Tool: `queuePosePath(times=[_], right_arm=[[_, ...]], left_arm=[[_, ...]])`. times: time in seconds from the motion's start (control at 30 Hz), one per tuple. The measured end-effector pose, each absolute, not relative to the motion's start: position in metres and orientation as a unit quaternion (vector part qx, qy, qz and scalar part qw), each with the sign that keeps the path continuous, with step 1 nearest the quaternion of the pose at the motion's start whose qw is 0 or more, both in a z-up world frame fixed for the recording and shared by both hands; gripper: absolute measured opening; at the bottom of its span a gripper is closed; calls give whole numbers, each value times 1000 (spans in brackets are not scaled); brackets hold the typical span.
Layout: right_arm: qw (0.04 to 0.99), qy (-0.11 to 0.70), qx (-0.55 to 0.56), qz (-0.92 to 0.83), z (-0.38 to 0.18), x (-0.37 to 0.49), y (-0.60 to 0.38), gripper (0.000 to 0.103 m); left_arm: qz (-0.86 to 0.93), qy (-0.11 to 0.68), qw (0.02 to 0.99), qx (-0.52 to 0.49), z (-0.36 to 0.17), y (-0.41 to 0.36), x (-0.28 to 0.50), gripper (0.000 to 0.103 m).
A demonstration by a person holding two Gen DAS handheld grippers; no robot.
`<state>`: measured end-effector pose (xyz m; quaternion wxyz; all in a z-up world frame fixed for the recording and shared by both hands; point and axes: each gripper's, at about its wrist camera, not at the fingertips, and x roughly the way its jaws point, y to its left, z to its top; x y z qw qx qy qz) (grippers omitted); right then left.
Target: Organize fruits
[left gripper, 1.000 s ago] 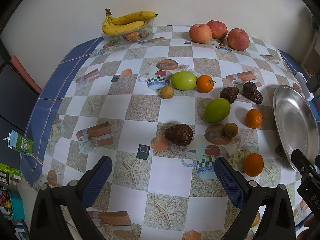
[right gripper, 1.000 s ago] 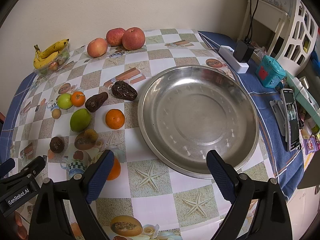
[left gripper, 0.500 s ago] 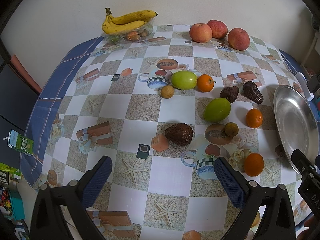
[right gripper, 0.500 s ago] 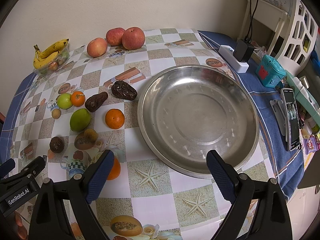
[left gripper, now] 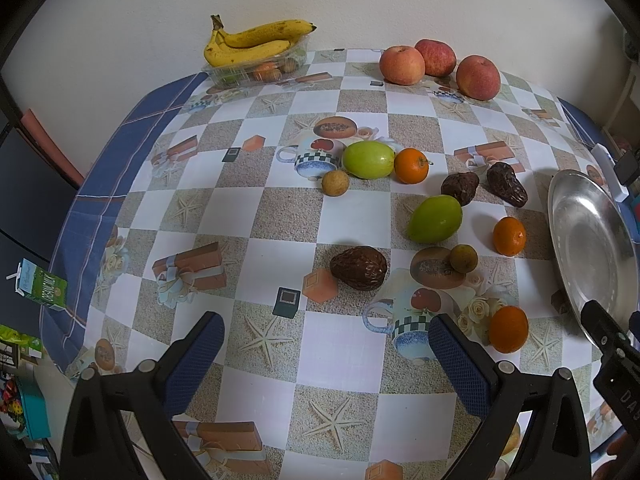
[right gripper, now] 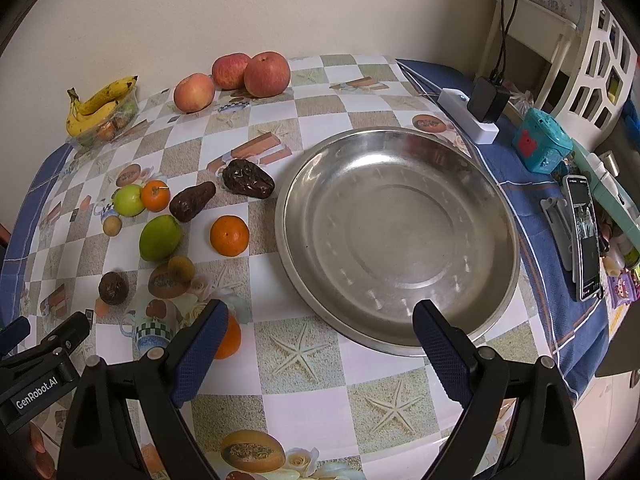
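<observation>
Both the left gripper [left gripper: 326, 354] and the right gripper [right gripper: 320, 340] hang above the checked tablecloth [left gripper: 264, 216] with jaws spread wide, grasping nothing. Oranges, green mangoes and dark wrinkled fruits lie scattered left of the round steel dish [right gripper: 396, 236]; the nearest orange [right gripper: 228, 338] sits just beside the right gripper's left finger.

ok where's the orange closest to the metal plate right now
In the right wrist view the orange sits on the tablecloth just left of the metal plate, right of the green mango.
</observation>
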<state>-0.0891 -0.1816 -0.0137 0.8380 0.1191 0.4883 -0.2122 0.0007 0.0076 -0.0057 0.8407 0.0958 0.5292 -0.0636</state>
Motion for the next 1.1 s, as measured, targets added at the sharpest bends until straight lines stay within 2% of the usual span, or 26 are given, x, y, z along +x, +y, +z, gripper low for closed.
queuePosePath(times=[0.53, 0.63, 0.8, 0.97, 1.1], right_arm=[[834, 512, 157, -129, -22, -63, -158, 92], [831, 521, 153, -120, -25, -57, -153, 84], [822, 540, 144, -111, -32, -46, -146, 78], [812, 558, 134, -105, -41, -37, -139, 77], [808, 564, 134, -100, -46, -32, -138, 68]], left_arm=[[-107, 521, 847, -23, -8, 26, 33, 103], [-107, 514, 851, -15, -10, 23, 39, 103], [-132, 546, 827, -23, -24, 15, 50, 103], [-130, 539, 832, -11, -26, 8, 55, 103], [-127, 539, 833, 5, -29, 3, 59, 103]])
